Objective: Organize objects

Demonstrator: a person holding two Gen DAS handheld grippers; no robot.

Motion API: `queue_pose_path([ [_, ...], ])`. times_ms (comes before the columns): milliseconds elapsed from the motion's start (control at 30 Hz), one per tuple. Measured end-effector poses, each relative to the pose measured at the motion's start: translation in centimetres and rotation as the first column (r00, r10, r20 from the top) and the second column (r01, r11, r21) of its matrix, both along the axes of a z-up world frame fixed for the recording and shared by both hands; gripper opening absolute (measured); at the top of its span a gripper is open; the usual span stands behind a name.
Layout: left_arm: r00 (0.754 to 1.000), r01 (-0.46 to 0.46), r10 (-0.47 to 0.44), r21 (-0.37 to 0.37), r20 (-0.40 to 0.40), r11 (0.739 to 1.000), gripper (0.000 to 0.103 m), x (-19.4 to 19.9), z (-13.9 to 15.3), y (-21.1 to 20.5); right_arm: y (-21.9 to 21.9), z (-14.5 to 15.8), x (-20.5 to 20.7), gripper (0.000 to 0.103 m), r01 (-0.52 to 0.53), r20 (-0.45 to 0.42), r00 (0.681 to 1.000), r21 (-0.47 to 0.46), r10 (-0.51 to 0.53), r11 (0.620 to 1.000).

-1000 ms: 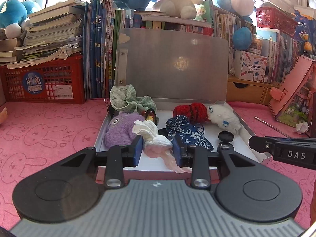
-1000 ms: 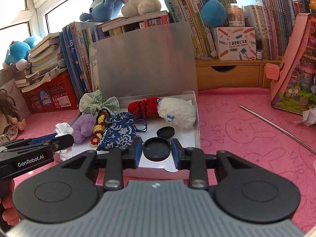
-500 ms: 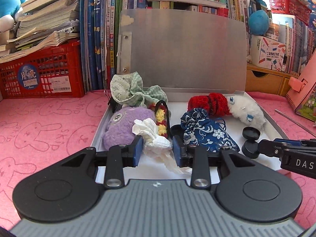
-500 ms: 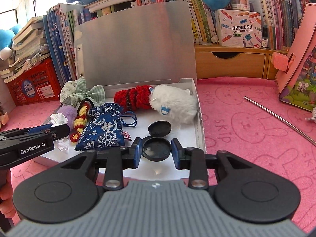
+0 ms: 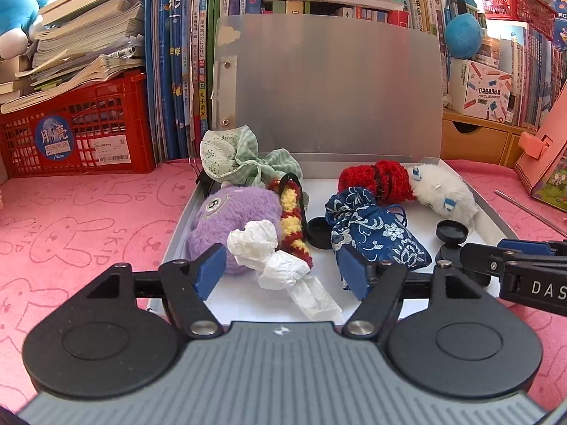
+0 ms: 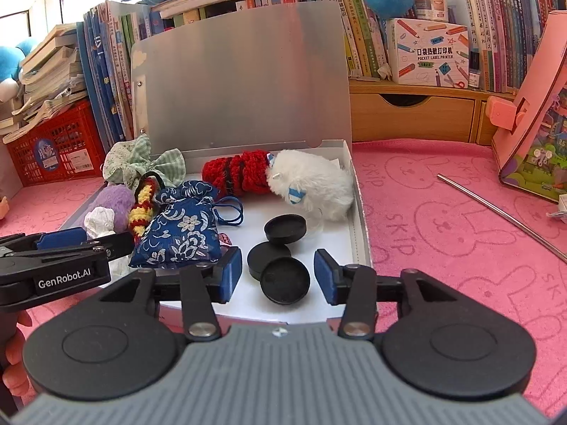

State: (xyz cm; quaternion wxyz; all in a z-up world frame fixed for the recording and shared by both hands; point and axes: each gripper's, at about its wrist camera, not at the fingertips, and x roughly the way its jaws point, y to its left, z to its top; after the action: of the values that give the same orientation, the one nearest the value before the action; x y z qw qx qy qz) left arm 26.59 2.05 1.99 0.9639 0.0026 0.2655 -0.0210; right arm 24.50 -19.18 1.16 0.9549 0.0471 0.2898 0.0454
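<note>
An open box (image 5: 490, 221) with a raised silver lid (image 5: 329, 95) holds a purple plush (image 5: 230, 219), a blue floral pouch (image 5: 375, 237), a red knit piece (image 5: 375, 179) and a white plush (image 5: 443, 194). My left gripper (image 5: 283, 271) is open; a crumpled white tissue (image 5: 280, 262) lies loose between its fingers on the box floor. My right gripper (image 6: 280, 276) is open around a black round lid (image 6: 285, 281), with two more black lids (image 6: 285, 228) beyond it.
A green checked cloth (image 5: 244, 157) hangs over the box's back left corner. A red crate (image 5: 78, 134) with books stands left, bookshelves behind. A pink toy house (image 6: 531, 117) and a metal rod (image 6: 503, 212) lie right on the pink mat (image 6: 443, 233).
Both grippers have opened: the left let go of the white tissue, the right let go of the black lid. Both objects now rest in the box.
</note>
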Motion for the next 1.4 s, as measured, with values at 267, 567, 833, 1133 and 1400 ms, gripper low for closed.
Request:
queue_pose_path([
  [267,1.0,0.001,-0.001,-0.007,0.02,1.0,0.089,-3.3,1.9,0.5,-0.4,1.0,-2.6,0.073,0.021,0.019,1.0,0.022,-0.021,1.0],
  [567,1.0,0.023,-0.023,-0.03,0.0,0.999,0.091,-10.8,1.9,1.3,-0.4,0.6,-8.4,0.081,0.008,-0.001,1.0,0.032,-0.008,0.999],
  [833,0.999,0.017,-0.017,-0.011,-0.047,1.0,0.094,-15.8,-0.4,1.3,0.0,-1.0,-12.7,0.082,0.007,-0.044,0.999,0.011,-0.006,1.0],
  [1133,0.996,-0.005,0.002,-0.029,-0.095,1.0,0.095,-18.3,-1.9,1.4,0.5,-2.1,-16.0,0.086,0.002,-0.043,0.999,-0.025,-0.003,1.0],
  [1400,0.995,0.002,-0.003,-0.011,-0.095,1.0,0.099,-18.6,-2.4,1.0,1.0,-2.3,-16.7,0.087,0.009,-0.031,0.999,-0.066,-0.011,0.998],
])
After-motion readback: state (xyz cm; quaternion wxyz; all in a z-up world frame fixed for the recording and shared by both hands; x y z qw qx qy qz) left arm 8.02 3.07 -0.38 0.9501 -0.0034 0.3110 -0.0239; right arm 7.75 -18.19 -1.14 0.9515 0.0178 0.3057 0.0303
